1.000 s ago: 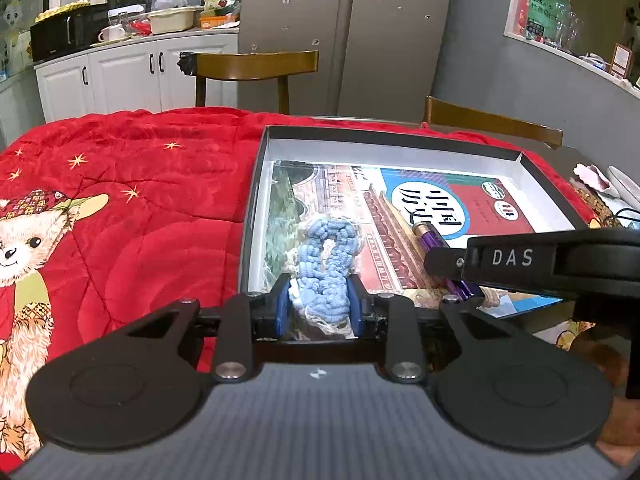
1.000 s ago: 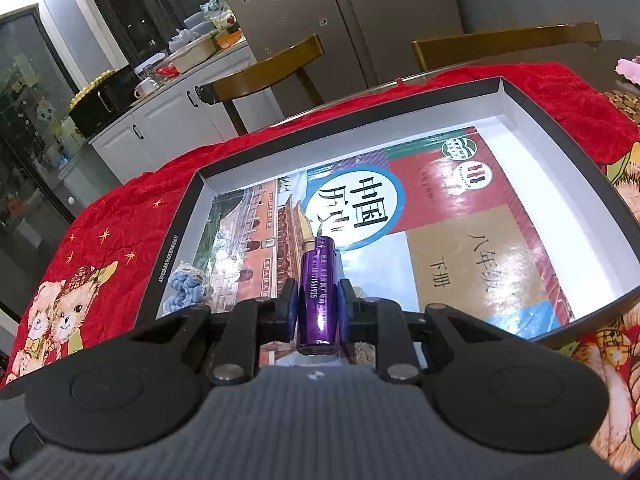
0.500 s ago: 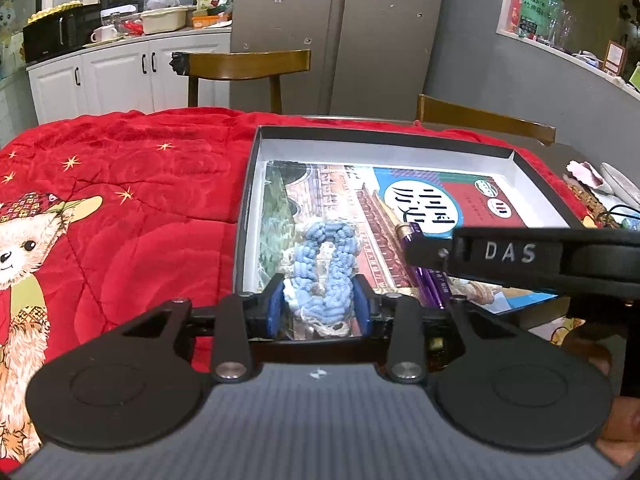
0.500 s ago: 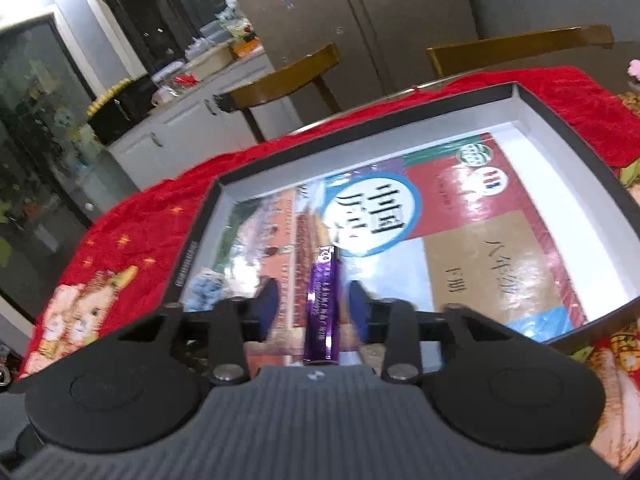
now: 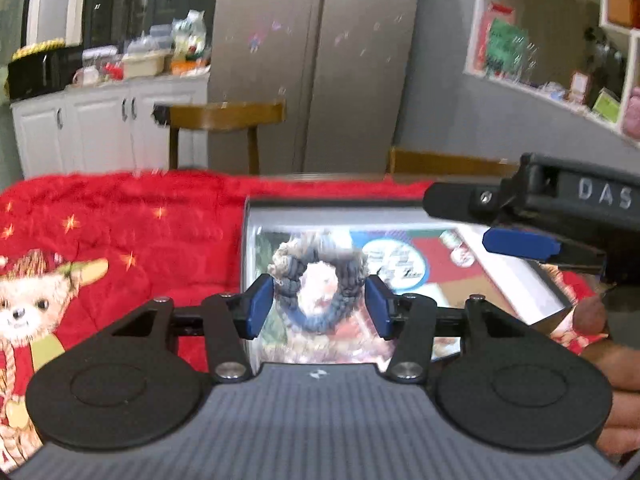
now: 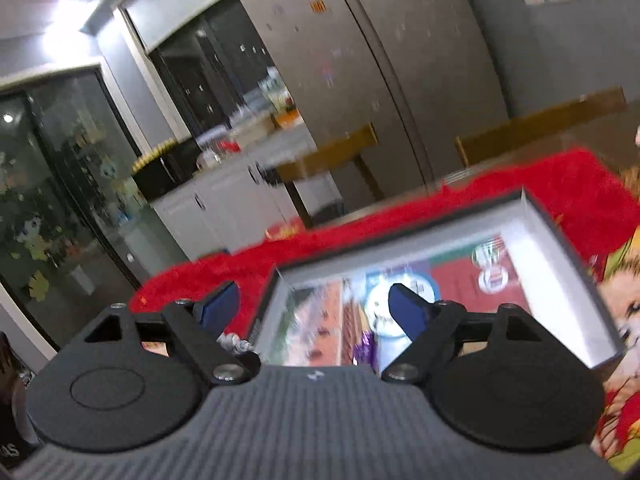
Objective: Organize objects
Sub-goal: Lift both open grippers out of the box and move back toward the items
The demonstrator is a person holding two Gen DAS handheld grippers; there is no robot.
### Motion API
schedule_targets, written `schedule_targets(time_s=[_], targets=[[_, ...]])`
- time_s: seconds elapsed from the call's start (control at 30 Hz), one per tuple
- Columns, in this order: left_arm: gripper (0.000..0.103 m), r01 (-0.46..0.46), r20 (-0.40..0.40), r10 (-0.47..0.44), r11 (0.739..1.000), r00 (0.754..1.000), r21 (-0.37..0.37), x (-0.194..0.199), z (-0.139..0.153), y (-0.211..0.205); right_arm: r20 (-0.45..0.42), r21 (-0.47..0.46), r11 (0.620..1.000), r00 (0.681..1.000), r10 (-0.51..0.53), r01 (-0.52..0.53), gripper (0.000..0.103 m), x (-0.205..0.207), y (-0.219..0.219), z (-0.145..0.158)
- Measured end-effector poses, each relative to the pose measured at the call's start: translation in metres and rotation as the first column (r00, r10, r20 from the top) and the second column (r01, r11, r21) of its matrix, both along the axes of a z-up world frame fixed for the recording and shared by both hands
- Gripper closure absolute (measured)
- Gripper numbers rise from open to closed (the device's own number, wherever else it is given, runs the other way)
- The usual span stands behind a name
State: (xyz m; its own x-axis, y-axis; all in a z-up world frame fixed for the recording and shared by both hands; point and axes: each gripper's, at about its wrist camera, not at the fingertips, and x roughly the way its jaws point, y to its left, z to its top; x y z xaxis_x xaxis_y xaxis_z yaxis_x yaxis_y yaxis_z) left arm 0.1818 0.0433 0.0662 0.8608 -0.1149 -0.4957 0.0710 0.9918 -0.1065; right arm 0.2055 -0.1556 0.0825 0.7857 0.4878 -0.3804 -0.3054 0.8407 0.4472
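Two grippers work above a shallow box on a red quilt. The left gripper [image 5: 319,306] has its blue pads spreading apart; the blue knitted ring [image 5: 318,284] shows between them, lying in the near left part of the box [image 5: 344,216], and through the blur it cannot be told whether the pads touch it. The right gripper [image 6: 315,307] has its jaws opening wide with nothing between the pads; below them only the top of the purple cylinder [image 6: 366,346] shows, lying on the printed sheet [image 6: 452,280] that lines the box floor. In the left wrist view the right gripper [image 5: 500,220] reaches over the box's right side. The red quilt [image 5: 120,240], printed with a bear and stars, spreads under the box. Behind stand wooden chairs [image 5: 226,120], white cabinets [image 5: 100,128] and a grey refrigerator [image 5: 312,60].
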Motion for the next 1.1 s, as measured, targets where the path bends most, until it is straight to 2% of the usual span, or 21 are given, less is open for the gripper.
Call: schedule_targets(time_s=[0.03,0.07,0.1,0.2,0.27,0.37,0.47,0.57,0.63,0.73,0.77,0.87,0.93,1.0,1.1], targets=[[0.039,0.009,0.017,-0.009,1.0,1.0,-0.002,-0.003,0.004,-0.001,0.009,0.012,1.0,1.0,-0.002,0.002,0.008,-0.003,-0.002,0.005],[0.029,0.018,0.028,-0.018,1.0,0.999,-0.011,-0.005,0.007,-0.002,0.019,0.025,1.0,1.0,-0.005,0.004,0.007,-0.006,-0.004,0.01],[0.024,0.027,0.034,-0.026,0.999,0.999,-0.026,-0.006,0.008,-0.002,0.027,0.035,0.999,1.0,-0.006,0.005,0.005,-0.009,-0.005,0.013],[0.024,0.031,0.029,-0.029,0.999,0.999,-0.039,-0.003,0.003,-0.002,0.032,0.047,0.999,0.999,-0.005,0.004,0.005,-0.012,-0.007,0.02],[0.024,0.027,-0.011,-0.028,0.999,1.0,-0.044,0.004,-0.005,0.0,0.023,0.047,0.999,1.0,-0.012,0.011,0.005,-0.011,-0.007,0.019],[0.024,0.009,-0.085,-0.017,0.995,0.996,-0.101,0.016,-0.017,0.008,0.0,0.048,0.999,1.0,-0.016,0.016,0.005,-0.007,-0.008,0.017],[0.024,0.0,-0.091,-0.01,0.993,0.996,-0.116,0.018,-0.015,0.014,-0.003,0.045,0.999,1.0,-0.024,0.024,0.005,-0.007,-0.009,0.019],[0.024,-0.025,-0.037,0.02,0.991,0.999,-0.134,0.01,-0.004,0.018,0.023,0.037,0.999,0.999,-0.037,0.036,0.005,-0.016,-0.007,0.026],[0.024,-0.044,0.023,0.049,0.984,0.999,-0.175,0.0,0.005,0.023,0.048,0.02,0.999,0.998,-0.047,0.046,0.005,-0.025,-0.005,0.033],[0.015,-0.024,0.151,0.06,0.972,0.987,-0.234,-0.019,0.02,0.031,0.125,-0.015,0.997,0.99,-0.073,0.075,0.004,-0.046,-0.003,0.046],[0.012,-0.024,0.18,0.065,0.975,0.982,-0.221,-0.025,0.024,0.03,0.147,-0.021,0.996,0.986,-0.083,0.087,0.004,-0.053,-0.003,0.049],[0.012,-0.07,0.238,0.096,0.991,0.967,-0.114,-0.038,0.039,0.021,0.207,0.003,0.995,0.974,-0.094,0.096,0.001,-0.072,-0.006,0.055],[0.011,-0.077,0.271,0.097,0.994,0.958,-0.082,-0.051,0.046,0.019,0.222,0.017,0.995,0.97,-0.102,0.1,0.001,-0.083,-0.012,0.058],[0.007,-0.076,0.265,0.088,0.996,0.96,-0.057,-0.061,0.053,0.016,0.242,0.023,0.991,0.961,-0.132,0.13,0.001,-0.095,-0.017,0.062],[0.007,-0.061,0.252,0.064,0.998,0.966,-0.021,-0.074,0.06,0.008,0.257,0.019,0.981,0.947,-0.192,0.193,0.001,-0.108,-0.026,0.064]])
